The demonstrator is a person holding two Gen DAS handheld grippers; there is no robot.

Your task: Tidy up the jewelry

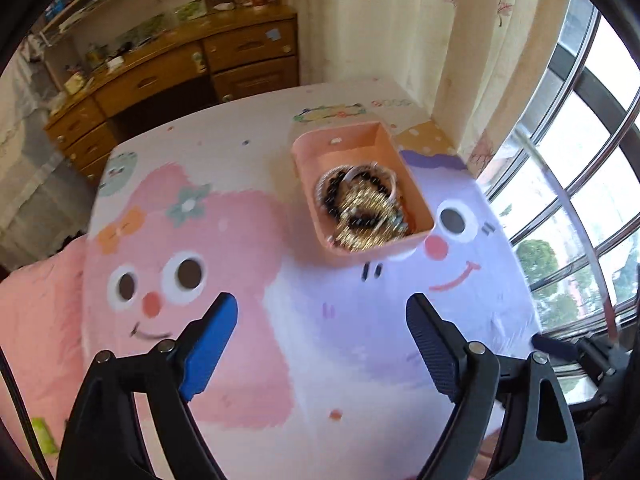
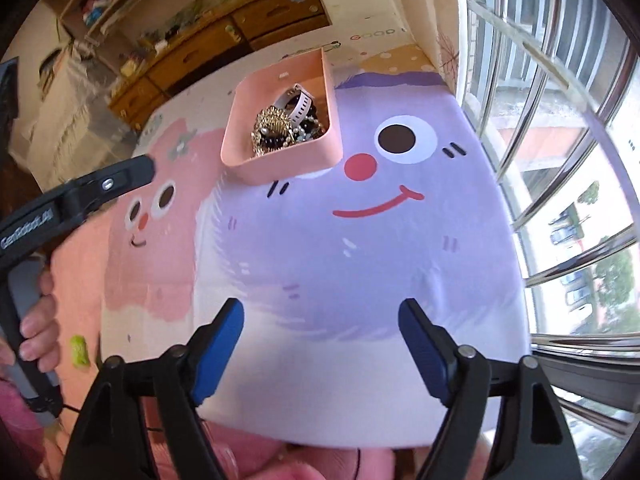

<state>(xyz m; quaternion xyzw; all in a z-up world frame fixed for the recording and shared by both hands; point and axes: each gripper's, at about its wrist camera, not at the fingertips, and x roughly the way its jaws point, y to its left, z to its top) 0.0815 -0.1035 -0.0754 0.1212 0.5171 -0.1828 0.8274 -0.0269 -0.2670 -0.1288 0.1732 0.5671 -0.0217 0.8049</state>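
A pink plastic box (image 1: 316, 148) (image 2: 236, 152) stands on a table with a pink and lilac cartoon cloth (image 1: 360, 320) (image 2: 320, 248). Inside the box lies a heap of jewelry (image 1: 366, 212) (image 2: 280, 130): gold chains, dark beads, pearls and a white watch strap (image 2: 298, 106). My left gripper (image 1: 322, 320) hovers over the cloth, short of the box, open, with nothing between its blue pads. My right gripper (image 2: 321, 320) is open too, empty, over the lilac part nearer the table's edge. The left gripper's body (image 2: 80, 192), held by a hand (image 2: 38, 320), shows in the right wrist view.
A wooden desk with drawers (image 1: 160, 76) and shelves stands beyond the table. A curtain (image 1: 440, 40) and a barred window (image 1: 580, 200) (image 2: 560, 160) run along the right. A small green object (image 2: 79, 350) lies on pink bedding at the left.
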